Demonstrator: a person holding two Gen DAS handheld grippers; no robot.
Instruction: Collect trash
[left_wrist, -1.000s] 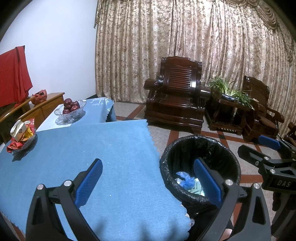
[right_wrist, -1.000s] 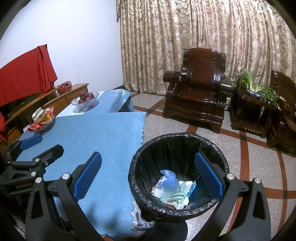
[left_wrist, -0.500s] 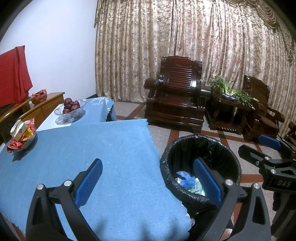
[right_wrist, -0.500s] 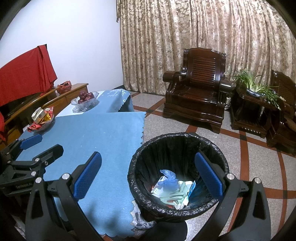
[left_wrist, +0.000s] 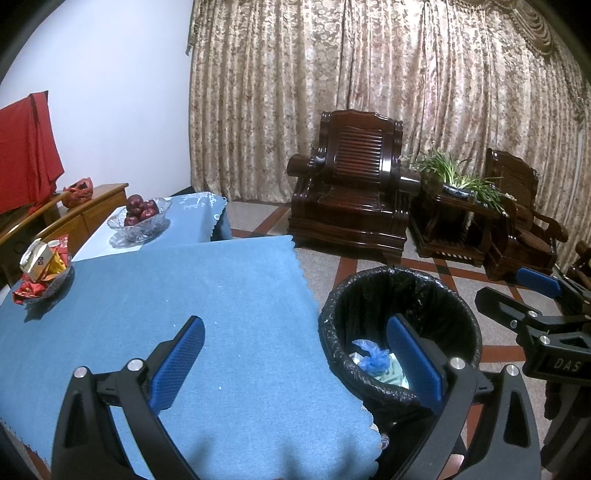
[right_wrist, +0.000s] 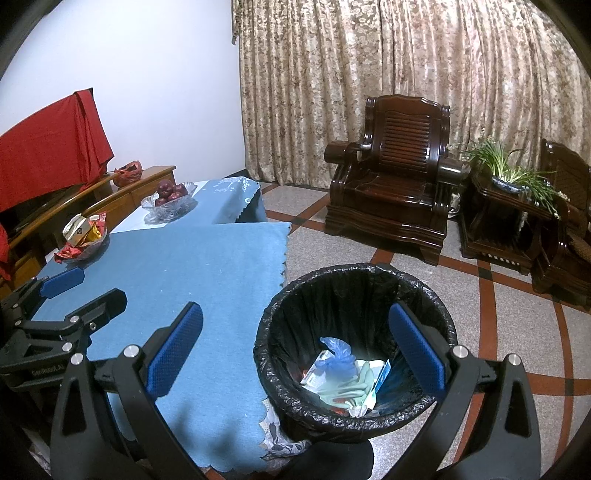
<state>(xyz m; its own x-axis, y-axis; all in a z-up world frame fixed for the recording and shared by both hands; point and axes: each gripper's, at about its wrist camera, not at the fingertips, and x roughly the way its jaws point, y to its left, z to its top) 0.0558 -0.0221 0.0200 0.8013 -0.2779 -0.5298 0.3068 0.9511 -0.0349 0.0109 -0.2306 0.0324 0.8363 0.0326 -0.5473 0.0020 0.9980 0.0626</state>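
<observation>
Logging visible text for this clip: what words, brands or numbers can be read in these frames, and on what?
"DAS" – white letters on the body of the right gripper, seen from the left wrist camera.
"GenRobot.AI" – small print on the body of the left gripper, seen from the right wrist camera; partly blurred.
Packaging in the trash bin and the box in the snack bowl carry print too small to read.

White wall (left_wrist: 122, 92), patterned curtains (left_wrist: 369, 74), dark wooden armchair (right_wrist: 391, 177), tiled floor (right_wrist: 509, 332)
</observation>
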